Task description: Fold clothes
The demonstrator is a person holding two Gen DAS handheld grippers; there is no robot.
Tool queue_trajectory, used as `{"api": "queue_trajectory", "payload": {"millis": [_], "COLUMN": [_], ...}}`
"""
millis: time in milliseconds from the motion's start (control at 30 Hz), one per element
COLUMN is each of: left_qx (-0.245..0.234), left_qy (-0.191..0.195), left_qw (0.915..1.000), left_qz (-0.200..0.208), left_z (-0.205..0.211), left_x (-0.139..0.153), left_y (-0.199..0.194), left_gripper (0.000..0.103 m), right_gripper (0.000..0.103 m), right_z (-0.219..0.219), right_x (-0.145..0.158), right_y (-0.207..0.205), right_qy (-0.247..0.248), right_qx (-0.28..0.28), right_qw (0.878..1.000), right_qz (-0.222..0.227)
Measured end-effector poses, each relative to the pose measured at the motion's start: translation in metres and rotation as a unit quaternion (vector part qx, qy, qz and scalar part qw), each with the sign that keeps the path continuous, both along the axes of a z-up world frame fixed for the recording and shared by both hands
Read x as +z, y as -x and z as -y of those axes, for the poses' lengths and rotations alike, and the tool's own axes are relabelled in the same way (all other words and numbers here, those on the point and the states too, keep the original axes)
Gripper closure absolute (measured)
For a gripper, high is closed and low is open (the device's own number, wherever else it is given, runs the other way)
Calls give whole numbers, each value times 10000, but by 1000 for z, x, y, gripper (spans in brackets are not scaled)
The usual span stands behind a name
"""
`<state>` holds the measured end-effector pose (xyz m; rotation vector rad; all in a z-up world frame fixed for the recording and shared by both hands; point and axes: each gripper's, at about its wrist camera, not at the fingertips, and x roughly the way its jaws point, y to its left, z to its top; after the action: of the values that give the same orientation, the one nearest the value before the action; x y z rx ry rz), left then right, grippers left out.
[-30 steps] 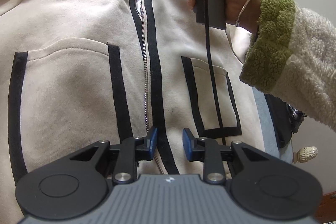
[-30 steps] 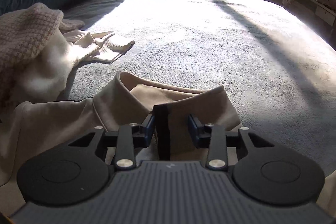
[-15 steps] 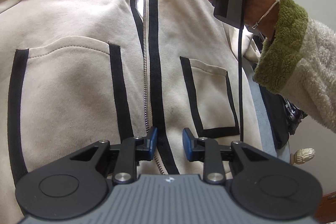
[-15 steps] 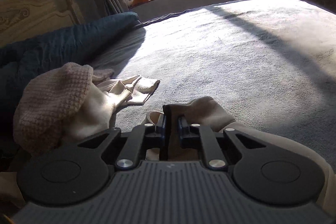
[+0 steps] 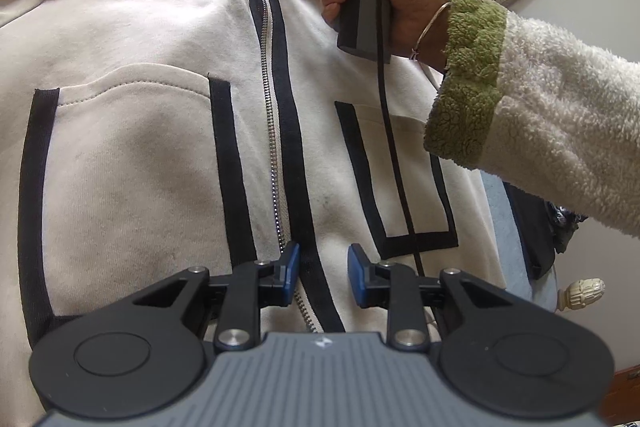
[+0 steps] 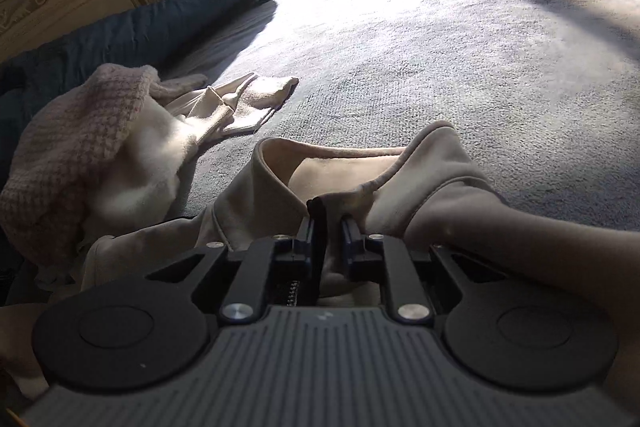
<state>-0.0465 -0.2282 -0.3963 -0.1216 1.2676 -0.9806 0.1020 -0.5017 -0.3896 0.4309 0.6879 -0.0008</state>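
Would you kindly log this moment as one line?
right gripper: opening, jacket collar between pads | left gripper: open over zip | fold: not started

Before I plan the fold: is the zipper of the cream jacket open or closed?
Closed, as far as visible. In the left wrist view the cream jacket lies spread flat, and its zipper joins both front panels along the black trim.

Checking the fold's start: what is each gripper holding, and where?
Right gripper: jacket collar at the zipper's top, jaws opening. Left gripper: nothing, open over the hem.
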Motion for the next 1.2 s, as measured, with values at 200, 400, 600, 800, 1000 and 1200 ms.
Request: {"api": "queue_trajectory", "payload": {"millis": [200,400,600,800,1000,1200], "left_qx": [-49,-107,-170,-74,597,1306], "left_qy": [-72,-156,-478,-946,-1043,-527], "left_qw": [10000,9998,9984,9951,9921,9889], "left_qz": [-45,25,241,259,360,480], "left_z": [3,6,22,36,37,95], "left_x": [-1,0,4,17,57,73], "left_y": [-5,-5,-5,-3,-21,-59], "left_gripper": [75,76,75,75,75,72], "right_gripper": [65,70,78,73,71,54], "right_z": [8,43,52,40,102,234], "right_x": [44,73,15,5,87,127], "right_y": [41,93,58,56,163,276], "right_qy": [-112,34,-256,-145,-724,-758], "right_qx": [-207,-938,-643,-346,-297,-1712], "right_qw": [9995,9951,9972,9993,9959,9821], "right_qz": [231,313,-290,-78,460,202]}}
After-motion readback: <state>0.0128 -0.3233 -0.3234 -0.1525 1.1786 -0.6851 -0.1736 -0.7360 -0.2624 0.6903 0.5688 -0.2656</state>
